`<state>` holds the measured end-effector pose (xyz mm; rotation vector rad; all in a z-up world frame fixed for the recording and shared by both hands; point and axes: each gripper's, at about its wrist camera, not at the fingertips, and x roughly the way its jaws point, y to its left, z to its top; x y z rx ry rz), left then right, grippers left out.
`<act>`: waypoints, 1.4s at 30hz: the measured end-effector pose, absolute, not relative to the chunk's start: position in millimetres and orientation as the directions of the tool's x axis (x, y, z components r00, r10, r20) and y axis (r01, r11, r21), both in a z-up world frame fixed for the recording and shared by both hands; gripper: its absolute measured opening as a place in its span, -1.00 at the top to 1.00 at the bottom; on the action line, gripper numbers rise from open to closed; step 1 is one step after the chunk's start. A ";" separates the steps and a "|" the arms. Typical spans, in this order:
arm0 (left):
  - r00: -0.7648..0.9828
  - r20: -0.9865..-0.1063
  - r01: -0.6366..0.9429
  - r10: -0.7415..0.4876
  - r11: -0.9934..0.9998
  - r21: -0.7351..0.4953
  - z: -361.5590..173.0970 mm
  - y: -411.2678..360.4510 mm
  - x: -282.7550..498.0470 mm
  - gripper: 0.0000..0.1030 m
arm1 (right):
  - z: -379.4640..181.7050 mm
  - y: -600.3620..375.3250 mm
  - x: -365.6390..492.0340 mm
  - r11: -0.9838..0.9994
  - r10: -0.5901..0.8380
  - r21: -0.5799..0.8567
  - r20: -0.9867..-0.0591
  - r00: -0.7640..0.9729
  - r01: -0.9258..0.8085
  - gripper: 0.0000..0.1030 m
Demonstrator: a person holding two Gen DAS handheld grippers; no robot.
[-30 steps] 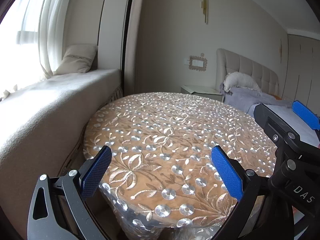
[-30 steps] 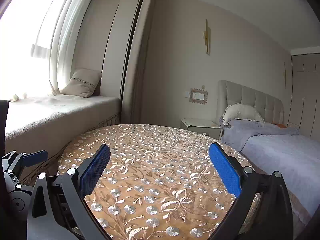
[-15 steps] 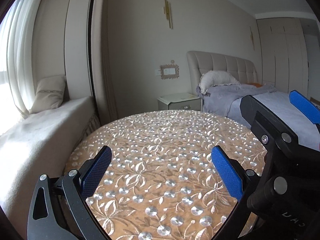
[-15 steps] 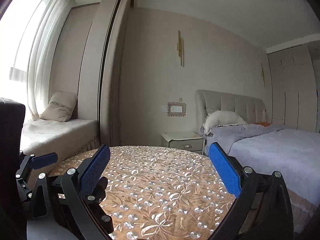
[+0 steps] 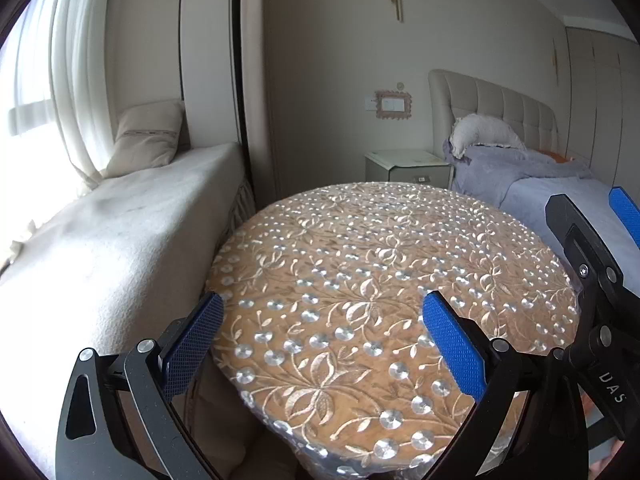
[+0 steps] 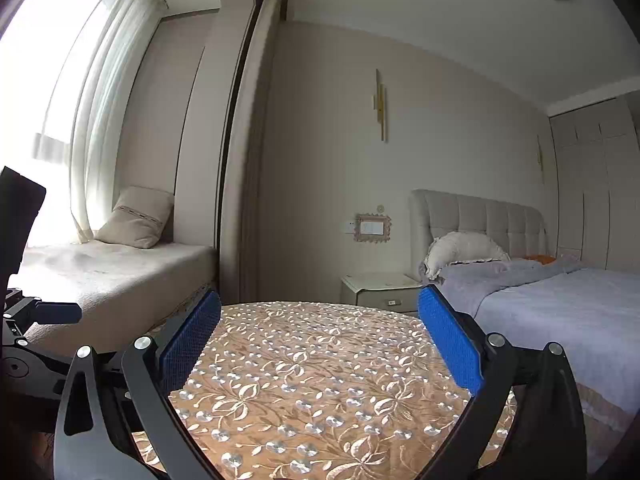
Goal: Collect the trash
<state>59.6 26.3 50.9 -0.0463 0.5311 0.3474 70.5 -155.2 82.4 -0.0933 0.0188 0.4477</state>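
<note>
Swinging back toward the window seat since half a second ago, my left wrist view now tips down over the table, while the right one has lifted to take in more wall and ceiling. Nearest the lens, my left hand-held gripper [image 5: 322, 340] hovers with its blue pads spread wide and nothing between them; my right hand-held gripper [image 6: 320, 340] is likewise agape and empty. Beneath both lies the round table [image 5: 380, 264], its embroidered cloth bare of any litter I can make out (the task's trash shows in neither view). Beyond it stand the window seat [image 5: 120, 232] with its cushion [image 5: 148, 140], the nightstand [image 6: 378, 290] and the bed [image 6: 560, 304]. My worry from here: the two tools hang close together at the table's right edge and could knock on a careless sweep, and the cloth's shiny sequins might be mistaken for scraps, sending me pinching at fabric.
</note>
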 end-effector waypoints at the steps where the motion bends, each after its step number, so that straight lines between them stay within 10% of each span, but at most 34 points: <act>1: 0.786 -0.516 -0.373 0.341 0.927 0.045 51.0 42.6 41.5 -0.90 | 82.4 -139.9 60.5 0.873 0.476 -0.097 -0.052 0.878 -0.478 -0.91; 6: 0.603 -0.610 -0.645 0.514 0.764 0.007 36.4 146.2 -75.8 -0.90 | 80.6 -51.4 -5.6 0.678 0.704 -0.160 -0.139 0.696 -0.718 -0.91; 9: 0.496 -0.734 -0.847 0.464 0.445 -0.291 28.5 232.4 -183.5 -0.91 | 86.2 18.0 -50.3 0.475 0.834 -0.089 -0.272 0.480 -0.876 -0.91; 11: 0.365 -0.785 -0.930 0.500 0.241 -0.279 28.0 268.9 -250.9 -0.91 | 88.6 73.2 -89.6 0.294 0.872 -0.027 -0.402 0.280 -0.955 -0.91; 17: -0.097 -0.744 -0.984 0.661 -0.175 -0.027 28.5 295.8 -415.0 -0.90 | 82.5 190.5 -222.5 -0.084 0.751 -0.014 -0.658 -0.054 -0.996 -0.91; 23: -0.021 -0.809 -0.985 0.587 -0.149 -0.082 21.5 298.3 -443.7 -0.91 | 50.9 249.9 -316.1 -0.222 0.549 0.023 -0.823 -0.144 -0.975 -0.91; 42: -0.064 -0.814 -0.996 0.577 -0.093 0.013 6.5 300.6 -437.9 -0.91 | 40.2 248.9 -325.8 -0.255 0.537 0.027 -0.827 -0.166 -0.966 -0.92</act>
